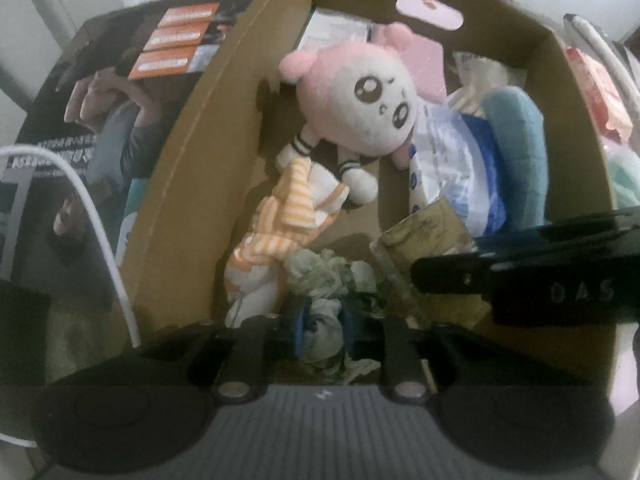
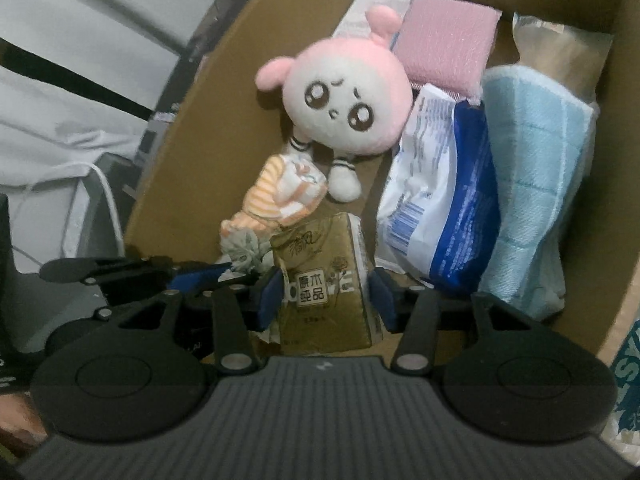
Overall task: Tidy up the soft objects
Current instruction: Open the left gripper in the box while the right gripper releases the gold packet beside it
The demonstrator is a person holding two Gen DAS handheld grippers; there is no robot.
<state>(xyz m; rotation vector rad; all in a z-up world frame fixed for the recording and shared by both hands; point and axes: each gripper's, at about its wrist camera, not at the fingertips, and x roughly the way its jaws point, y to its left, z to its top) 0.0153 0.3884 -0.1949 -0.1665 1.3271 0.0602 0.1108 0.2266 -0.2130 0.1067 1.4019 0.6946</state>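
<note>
An open cardboard box [image 1: 188, 184] [image 2: 192, 136] holds soft things. A pink and white plush doll [image 1: 372, 100] [image 2: 348, 100] lies in its middle, with an orange-striped cloth [image 1: 288, 208] [image 2: 272, 196] below it. My left gripper [image 1: 322, 332] points down into the box, and its blue pads [image 1: 298, 330] sit against a crumpled pale green-white cloth [image 1: 324, 280] [image 2: 240, 248]. My right gripper [image 2: 326, 296] [image 1: 520, 276] is beside it; a brown tissue pack [image 2: 324, 280] [image 1: 432, 228] stands on the box floor between its blue pads [image 2: 269, 296], which lie against the pack's sides.
Against the box's right wall stand a blue and white plastic packet [image 2: 440, 208] [image 1: 452, 168], a light blue folded towel [image 2: 536, 184] [image 1: 516, 136] and a pink sponge [image 2: 448, 40]. A dark printed carton [image 1: 100, 120] and a white cable [image 1: 100, 232] lie left of the box.
</note>
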